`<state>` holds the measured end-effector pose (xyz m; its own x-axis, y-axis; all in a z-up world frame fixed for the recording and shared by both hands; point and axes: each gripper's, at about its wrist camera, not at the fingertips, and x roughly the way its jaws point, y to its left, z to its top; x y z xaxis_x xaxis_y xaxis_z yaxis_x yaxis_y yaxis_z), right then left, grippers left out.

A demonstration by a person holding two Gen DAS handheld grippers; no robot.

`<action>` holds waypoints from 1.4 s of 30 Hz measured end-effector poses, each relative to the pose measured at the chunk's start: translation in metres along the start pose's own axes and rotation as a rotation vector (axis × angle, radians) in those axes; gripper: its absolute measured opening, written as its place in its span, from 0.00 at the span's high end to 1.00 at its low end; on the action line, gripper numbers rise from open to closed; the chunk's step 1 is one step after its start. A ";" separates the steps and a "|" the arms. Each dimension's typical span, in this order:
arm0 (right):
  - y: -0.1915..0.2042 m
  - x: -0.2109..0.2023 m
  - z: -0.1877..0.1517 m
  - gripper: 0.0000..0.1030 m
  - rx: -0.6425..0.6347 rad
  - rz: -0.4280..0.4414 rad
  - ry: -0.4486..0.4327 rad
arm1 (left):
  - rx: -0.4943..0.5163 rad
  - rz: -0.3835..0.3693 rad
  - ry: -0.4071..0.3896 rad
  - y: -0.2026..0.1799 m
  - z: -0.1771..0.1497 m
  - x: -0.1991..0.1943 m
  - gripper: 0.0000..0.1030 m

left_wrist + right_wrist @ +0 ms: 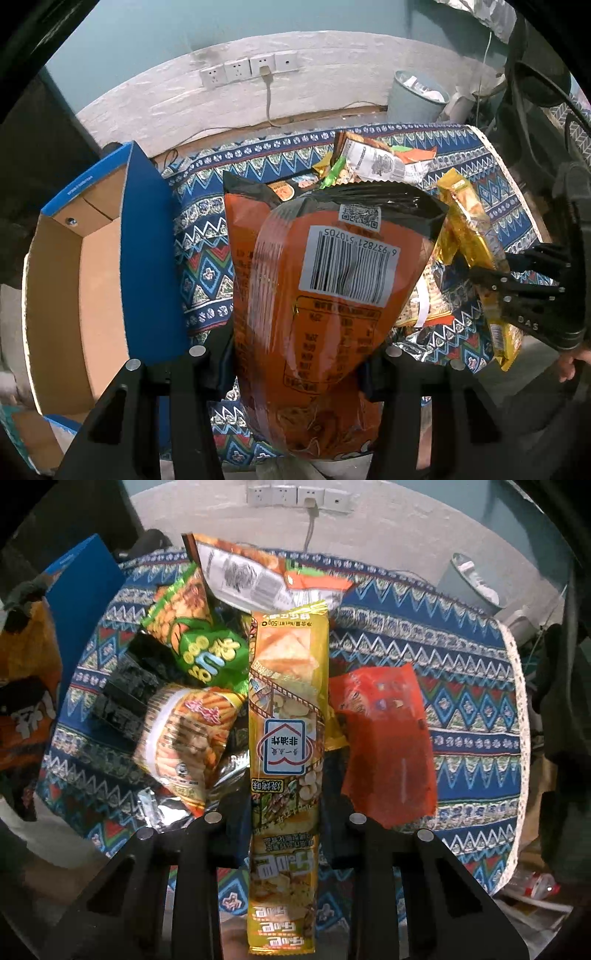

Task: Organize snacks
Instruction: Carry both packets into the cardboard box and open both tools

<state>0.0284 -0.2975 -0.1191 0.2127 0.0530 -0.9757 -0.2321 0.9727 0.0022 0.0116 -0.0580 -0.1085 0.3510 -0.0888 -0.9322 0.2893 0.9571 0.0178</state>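
My left gripper [295, 362] is shut on a big orange snack bag [332, 258], barcode side up, held over the patterned tablecloth [207, 258]. To its left stands an open blue cardboard box [144, 258], seen also as the blue box [85, 583] at the left of the right wrist view. My right gripper [284, 842] is shut on a long yellow snack packet [288, 701] that points away from me over the pile. In the left wrist view that right gripper [517, 288] grips the yellow packet [469, 221] at the right.
Loose snacks lie on the round table: a green bag [207, 653], a striped orange bag [184, 738], a red packet [384, 738] and a white-backed bag [251, 572]. A grey waste bin [413, 99] stands on the floor beyond the table's far edge. The wall behind carries sockets [247, 70].
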 end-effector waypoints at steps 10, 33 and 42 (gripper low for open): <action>0.009 -0.036 0.017 0.74 -0.013 0.050 -0.089 | 0.002 0.030 -0.061 0.006 0.004 -0.023 0.50; 0.138 -0.069 0.100 0.73 -0.218 0.246 -0.171 | -0.077 0.149 -0.200 0.078 -0.001 -0.070 0.50; 0.202 -0.074 0.125 0.73 -0.295 0.314 -0.171 | -0.188 0.207 -0.207 0.136 -0.013 -0.073 0.50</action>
<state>0.0844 -0.0764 -0.0194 0.2362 0.3952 -0.8877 -0.5655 0.7988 0.2051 0.0138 0.0822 -0.0432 0.5636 0.0770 -0.8225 0.0311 0.9930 0.1143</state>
